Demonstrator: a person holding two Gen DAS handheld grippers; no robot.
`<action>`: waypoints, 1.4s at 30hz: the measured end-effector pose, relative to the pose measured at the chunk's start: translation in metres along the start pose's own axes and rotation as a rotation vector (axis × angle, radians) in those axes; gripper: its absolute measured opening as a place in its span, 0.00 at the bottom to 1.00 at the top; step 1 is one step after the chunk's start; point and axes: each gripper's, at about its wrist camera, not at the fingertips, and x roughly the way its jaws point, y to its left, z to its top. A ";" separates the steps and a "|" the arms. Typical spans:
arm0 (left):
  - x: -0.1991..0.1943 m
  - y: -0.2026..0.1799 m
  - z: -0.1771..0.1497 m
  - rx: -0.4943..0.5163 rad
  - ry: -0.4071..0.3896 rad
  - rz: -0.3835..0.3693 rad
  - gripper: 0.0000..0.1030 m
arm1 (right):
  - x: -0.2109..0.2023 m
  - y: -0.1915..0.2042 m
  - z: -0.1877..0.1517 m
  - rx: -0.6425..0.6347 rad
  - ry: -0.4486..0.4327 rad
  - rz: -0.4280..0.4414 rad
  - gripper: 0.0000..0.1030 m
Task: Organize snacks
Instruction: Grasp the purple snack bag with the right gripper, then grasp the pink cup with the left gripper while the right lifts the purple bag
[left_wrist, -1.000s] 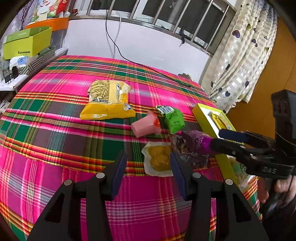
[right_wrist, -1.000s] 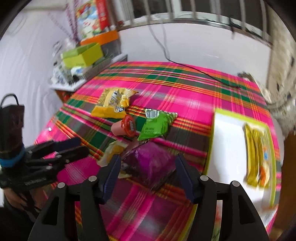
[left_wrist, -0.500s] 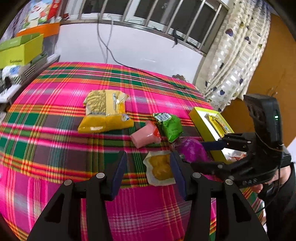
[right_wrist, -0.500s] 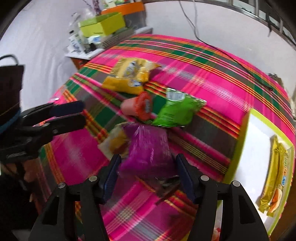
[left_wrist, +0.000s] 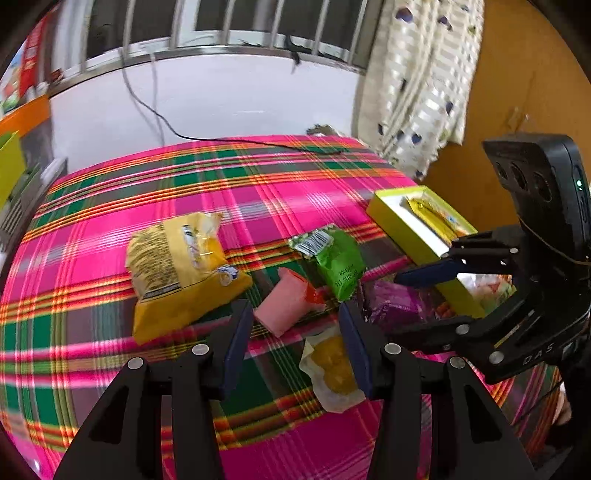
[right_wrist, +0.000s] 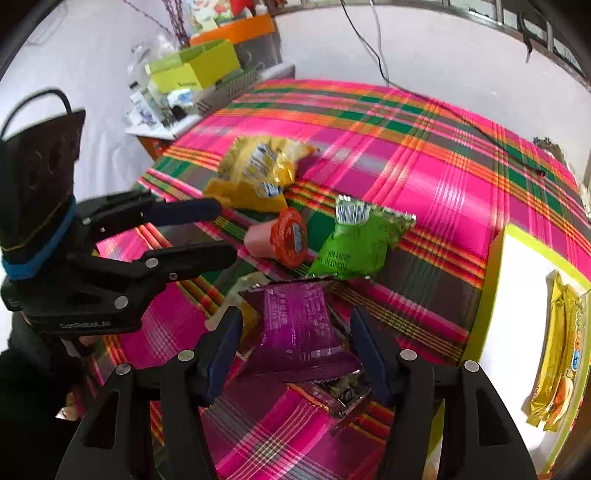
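Observation:
On the plaid cloth lie a yellow chip bag (left_wrist: 177, 273), a pink jelly cup (left_wrist: 288, 306), a green packet (left_wrist: 338, 264), a pale packet with a yellow cake (left_wrist: 334, 369) and a purple packet (right_wrist: 295, 332). My right gripper (right_wrist: 295, 350) is open with the purple packet lying between its fingers on the cloth. My left gripper (left_wrist: 293, 347) is open and empty, hovering over the pink cup and the cake packet. The yellow-green box (left_wrist: 402, 225) holds a yellow snack bar (right_wrist: 557, 354).
A black cable (left_wrist: 236, 138) runs over the far end of the table. A side shelf with a green box (right_wrist: 195, 66) and bottles stands at the far left. A curtain (left_wrist: 417, 81) and a wooden door are at the right.
The purple packet has come down and now lies on the cloth between the open right fingers. My left gripper has shifted right and closer to the pink cup.

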 end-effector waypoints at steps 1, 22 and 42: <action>0.003 0.000 0.001 0.011 0.009 -0.006 0.48 | 0.001 -0.001 -0.001 0.005 -0.002 -0.002 0.43; 0.049 -0.014 0.005 0.171 0.074 0.054 0.47 | -0.040 -0.019 -0.032 0.132 -0.120 -0.070 0.30; 0.033 -0.023 -0.007 0.084 0.043 0.121 0.42 | -0.045 -0.012 -0.040 0.136 -0.126 -0.132 0.31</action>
